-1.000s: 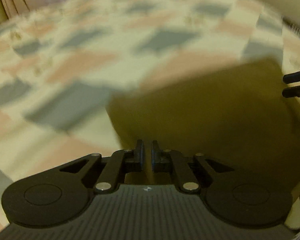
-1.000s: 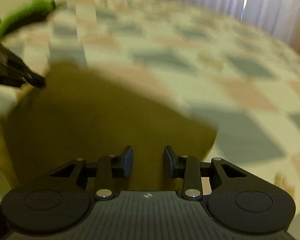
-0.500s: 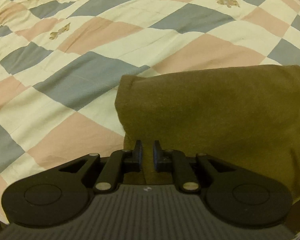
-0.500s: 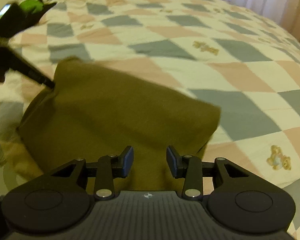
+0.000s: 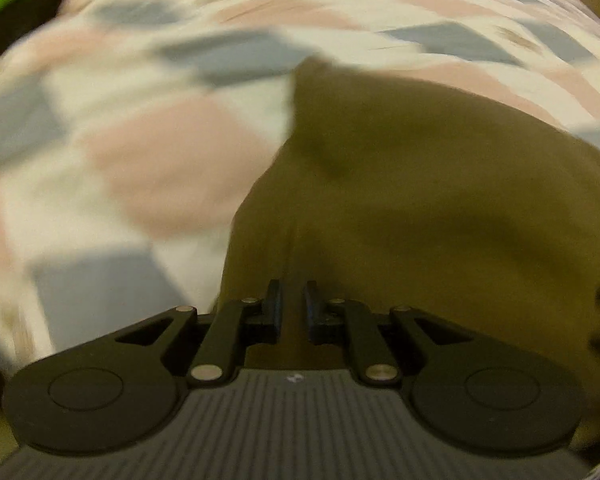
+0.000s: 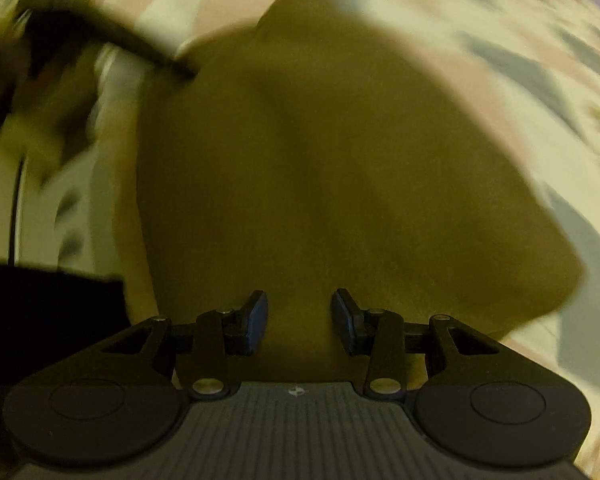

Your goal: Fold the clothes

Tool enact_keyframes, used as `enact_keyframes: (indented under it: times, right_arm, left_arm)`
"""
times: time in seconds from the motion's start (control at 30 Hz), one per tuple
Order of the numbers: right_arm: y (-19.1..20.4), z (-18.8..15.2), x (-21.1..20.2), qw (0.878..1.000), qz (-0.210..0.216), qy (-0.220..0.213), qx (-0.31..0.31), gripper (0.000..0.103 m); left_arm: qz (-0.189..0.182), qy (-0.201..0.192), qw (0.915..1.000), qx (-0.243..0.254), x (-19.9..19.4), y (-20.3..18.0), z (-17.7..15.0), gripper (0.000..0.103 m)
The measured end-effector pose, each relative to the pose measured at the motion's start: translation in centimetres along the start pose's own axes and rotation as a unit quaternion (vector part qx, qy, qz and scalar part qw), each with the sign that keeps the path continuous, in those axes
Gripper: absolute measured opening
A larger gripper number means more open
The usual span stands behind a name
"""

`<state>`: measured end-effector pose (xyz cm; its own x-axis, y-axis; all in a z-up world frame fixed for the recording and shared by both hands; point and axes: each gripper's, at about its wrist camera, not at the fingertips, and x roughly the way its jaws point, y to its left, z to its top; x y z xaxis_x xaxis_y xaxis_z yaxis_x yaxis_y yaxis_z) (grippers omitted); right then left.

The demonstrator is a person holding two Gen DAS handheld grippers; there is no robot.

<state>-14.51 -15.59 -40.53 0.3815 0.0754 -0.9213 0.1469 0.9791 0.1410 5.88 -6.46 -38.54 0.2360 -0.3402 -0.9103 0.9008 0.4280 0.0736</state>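
Both views are smeared by motion blur, so only broad shapes are sure. The left gripper (image 5: 291,306) has its fingers drawn close, with a narrow strip of the olive cloth (image 5: 440,216) showing between them — it is clamped on the cloth's near edge. From there the cloth rises and spreads to the right over the quilt (image 5: 160,160), a checked cover of cream, pink and grey patches, with one corner of the cloth poking up toward the far side. In the right wrist view the right gripper (image 6: 299,320) stands with its fingers well apart, cloth (image 6: 320,168) lying in the gap and beyond them; whether the pads touch the fabric I cannot tell, but they are not pinching it. The cloth fills the middle of that view as a rounded mound on the quilt (image 6: 540,60). At the upper left, the left gripper (image 6: 180,68) reaches in to the cloth's edge, too blurred for detail.
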Motion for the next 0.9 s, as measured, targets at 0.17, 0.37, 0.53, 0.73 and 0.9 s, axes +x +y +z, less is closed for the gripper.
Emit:
enact_keyframes:
  times: [0.17, 0.37, 0.53, 0.73, 0.9]
  right_arm:
    - [-3.1, -1.4, -3.5, 0.991, 0.093, -0.078, -0.060, 0.040]
    - [-3.7, -3.6, -0.9, 0.983, 0.094, -0.049, -0.147, 0.040]
    - [-6.2, -2.1, -4.7, 0.971, 0.113, -0.088, -0.189, 0.041]
    - [-9.9, -4.4, -8.1, 0.936, 0.055, -0.100, -0.333, 0.044]
    - [-11.5, -8.1, -7.7, 0.874, -0.008, -0.111, -0.472, 0.050]
  left_arm:
    - [0.084, -0.044, 0.9895, -0.109, -5.4, -3.3, -2.5, 0.009]
    - [0.091, -0.024, 0.9840, -0.152, -4.5, -9.4, -7.0, 0.011]
    - [0.105, -0.052, 0.9793, -0.165, -7.4, -12.6, -9.3, 0.011]
    - [0.157, -0.056, 0.9856, 0.026, -9.6, -21.0, -13.9, 0.020]
    - [0.199, -0.110, 0.9141, 0.335, -7.2, -30.4, -20.5, 0.034]
